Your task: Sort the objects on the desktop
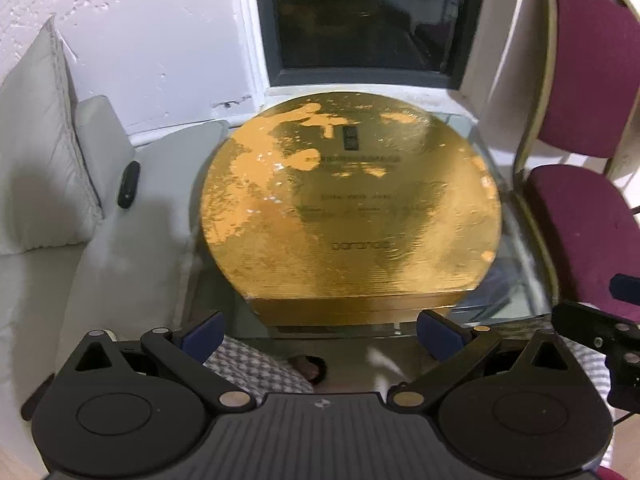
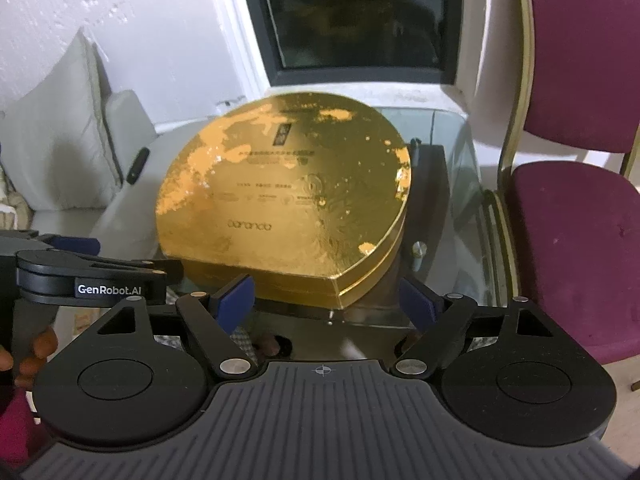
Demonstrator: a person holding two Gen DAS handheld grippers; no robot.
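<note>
From the left wrist, the gold box [image 1: 350, 208], round with one flat side and its lid on, lies on the glass table [image 1: 516, 280], filling most of the top. The left gripper [image 1: 320, 334] hangs just short of the box's flat near side, jaws spread wide with nothing between them. Left of the box a small black object [image 1: 129, 184] rests on a pale sofa [image 1: 120, 240]; right of it stands a maroon chair [image 1: 580, 220]. The right gripper's edge shows at the far right.

From the right wrist, the gold box [image 2: 288, 200] sits on the same table [image 2: 460, 200], the chair [image 2: 572, 240] to its right. The right gripper [image 2: 328, 304] stands wide open and empty, near the box's front corner. The left gripper [image 2: 76, 244] juts in left of the box.
</note>
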